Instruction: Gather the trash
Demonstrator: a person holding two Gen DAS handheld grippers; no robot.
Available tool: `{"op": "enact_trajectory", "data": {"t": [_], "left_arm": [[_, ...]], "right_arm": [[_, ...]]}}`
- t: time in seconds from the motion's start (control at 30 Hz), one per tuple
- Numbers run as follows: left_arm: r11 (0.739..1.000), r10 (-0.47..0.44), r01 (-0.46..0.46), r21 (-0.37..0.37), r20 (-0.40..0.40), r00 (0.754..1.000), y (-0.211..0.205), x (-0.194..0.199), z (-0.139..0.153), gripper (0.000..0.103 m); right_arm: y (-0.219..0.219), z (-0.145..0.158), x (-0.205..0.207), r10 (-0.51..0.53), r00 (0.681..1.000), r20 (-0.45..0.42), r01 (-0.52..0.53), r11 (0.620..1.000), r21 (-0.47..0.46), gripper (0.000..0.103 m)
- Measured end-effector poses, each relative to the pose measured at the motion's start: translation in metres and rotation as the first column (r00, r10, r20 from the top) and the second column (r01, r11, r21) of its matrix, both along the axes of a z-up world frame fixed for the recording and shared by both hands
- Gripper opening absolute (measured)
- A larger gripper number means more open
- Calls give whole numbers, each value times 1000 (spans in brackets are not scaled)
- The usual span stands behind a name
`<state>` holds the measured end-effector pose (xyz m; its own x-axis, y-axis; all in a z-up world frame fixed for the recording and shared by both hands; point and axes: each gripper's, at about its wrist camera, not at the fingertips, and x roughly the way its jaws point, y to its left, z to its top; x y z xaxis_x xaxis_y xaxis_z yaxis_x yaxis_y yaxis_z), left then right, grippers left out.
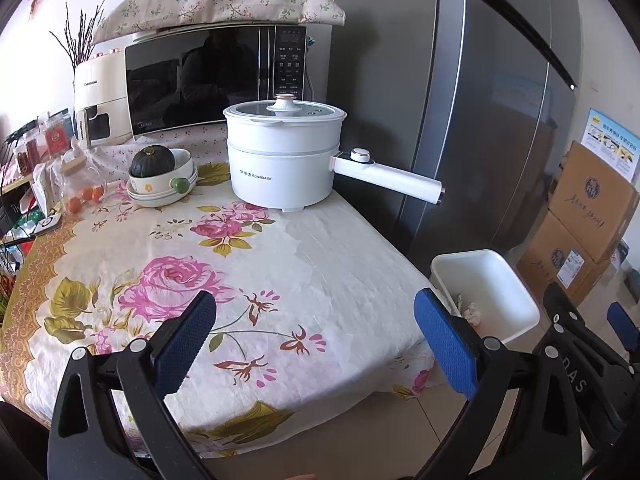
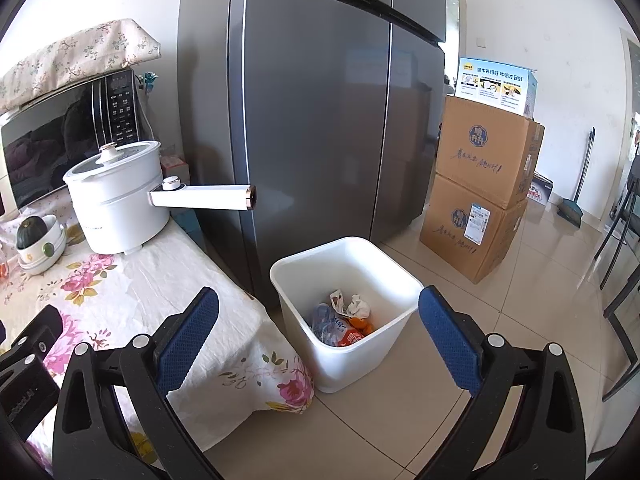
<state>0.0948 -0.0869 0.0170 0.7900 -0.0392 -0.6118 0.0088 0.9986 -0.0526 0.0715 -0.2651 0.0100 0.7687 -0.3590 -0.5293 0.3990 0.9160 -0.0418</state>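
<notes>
A white trash bin (image 2: 404, 286) stands on the floor beside the table's right edge and holds a crumpled tissue (image 2: 358, 306), a plastic bottle and an orange wrapper (image 2: 350, 336). The bin also shows in the left wrist view (image 1: 520, 300). My right gripper (image 2: 318, 336) is open and empty, above and in front of the bin. My left gripper (image 1: 316, 340) is open and empty over the floral tablecloth (image 1: 280, 264) near the table's front edge. The right gripper's body shows at the lower right of the left wrist view.
A white electric pot (image 1: 286, 156) with a long handle stands at the table's back. A bowl with a squash (image 1: 160, 176), a jar (image 1: 82, 184) and a microwave (image 1: 212, 80) are behind. A grey fridge (image 2: 320, 120) and stacked cardboard boxes (image 2: 480, 192) stand right of the table.
</notes>
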Motion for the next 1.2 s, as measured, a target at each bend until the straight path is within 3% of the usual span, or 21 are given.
{"op": "enact_trajectory", "data": {"t": [0.67,0.9,1.2], "left_arm": [[999,31,-31,9,6,1000,8,0,3,96],[1000,-5,4,10,27,1000,2,-2,4,89],[1000,26,-26,0,11,1000,6,-1,4,96]], "right_arm": [[5,7,-4,44,999,1,-44,999,2,96],[3,8,-4,43,999,4,-43,999,7,96],[0,8,-4,37,999,9,-37,999,12,96]]}}
